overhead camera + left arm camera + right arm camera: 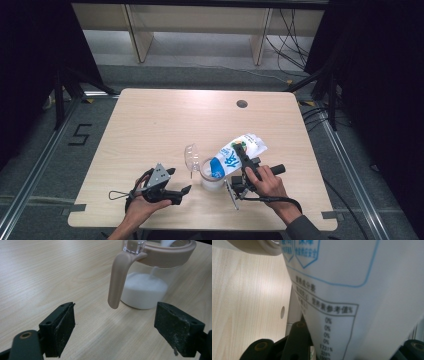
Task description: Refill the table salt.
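Left gripper point(176, 186): near table edge, jaws spread wide, holding nothing; parked just left of the jar, likely on standby to steady it
Right gripper point(243, 159): clamped on bag point(239, 152), tilted mouth-down so white powder runs out
Jar point(147, 282): clear, partly filled, flip lid point(191, 156) hinged open leftward for access
Table point(165, 120): far half bare, ample room
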Tool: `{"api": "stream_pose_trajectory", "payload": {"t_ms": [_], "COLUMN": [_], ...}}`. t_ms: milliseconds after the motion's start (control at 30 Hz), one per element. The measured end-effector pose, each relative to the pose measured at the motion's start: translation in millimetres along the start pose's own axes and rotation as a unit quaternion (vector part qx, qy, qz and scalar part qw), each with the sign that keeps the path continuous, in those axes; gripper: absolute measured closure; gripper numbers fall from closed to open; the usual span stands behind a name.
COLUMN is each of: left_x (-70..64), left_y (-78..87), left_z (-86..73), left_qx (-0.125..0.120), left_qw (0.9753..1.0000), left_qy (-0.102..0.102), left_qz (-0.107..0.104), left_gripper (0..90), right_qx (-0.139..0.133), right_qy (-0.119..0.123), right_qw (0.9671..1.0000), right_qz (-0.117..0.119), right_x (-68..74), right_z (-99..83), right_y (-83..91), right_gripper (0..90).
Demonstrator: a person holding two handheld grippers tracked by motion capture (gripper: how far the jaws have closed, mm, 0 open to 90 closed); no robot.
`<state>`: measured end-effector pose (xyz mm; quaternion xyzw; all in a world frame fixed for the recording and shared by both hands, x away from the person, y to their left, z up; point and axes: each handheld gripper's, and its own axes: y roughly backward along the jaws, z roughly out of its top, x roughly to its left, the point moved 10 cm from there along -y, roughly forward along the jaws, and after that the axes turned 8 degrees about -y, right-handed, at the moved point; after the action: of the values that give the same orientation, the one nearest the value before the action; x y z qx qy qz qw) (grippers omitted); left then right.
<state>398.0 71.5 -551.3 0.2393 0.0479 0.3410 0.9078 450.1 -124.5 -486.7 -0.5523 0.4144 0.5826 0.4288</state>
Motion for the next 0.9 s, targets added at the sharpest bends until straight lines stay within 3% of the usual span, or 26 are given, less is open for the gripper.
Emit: {"api": "stream_pose_trajectory", "payload": {"t_ms": [200, 367, 500, 900], "left_x": [0.4, 0.4, 0.3, 0.2], "left_y": [0.3, 0.3, 0.3, 0.1], "left_z": [0.0, 0.0, 0.0, -0.1], "left_qx": [0.001, 0.001, 0.001, 0.001], "left_qw": [1.0, 1.0, 1.0, 1.0], "left_qy": [-0.004, -0.003, -0.003, -0.001], "left_qz": [0.0, 0.0, 0.0, 0.0], "left_gripper": [16.4, 16.4, 16.4, 16.4], "right_qx": [-0.003, 0.004, 0.011, 0.004], "right_qy": [0.019, 0.016, -0.004, 0.003], "right_qw": [0.9998, 0.9999, 0.9999, 1.0], "right_qz": [0.0, 0.003, 0.004, 0.001], "right_x": [-3.7, -3.4, -0.5, -2.0], "right_z": [0.7, -0.7, -3.0, -2.5], "right_y": [-0.3, 0.3, 1.2, 0.0], "right_gripper": [73.3, 73.4, 73.5, 73.8]}}
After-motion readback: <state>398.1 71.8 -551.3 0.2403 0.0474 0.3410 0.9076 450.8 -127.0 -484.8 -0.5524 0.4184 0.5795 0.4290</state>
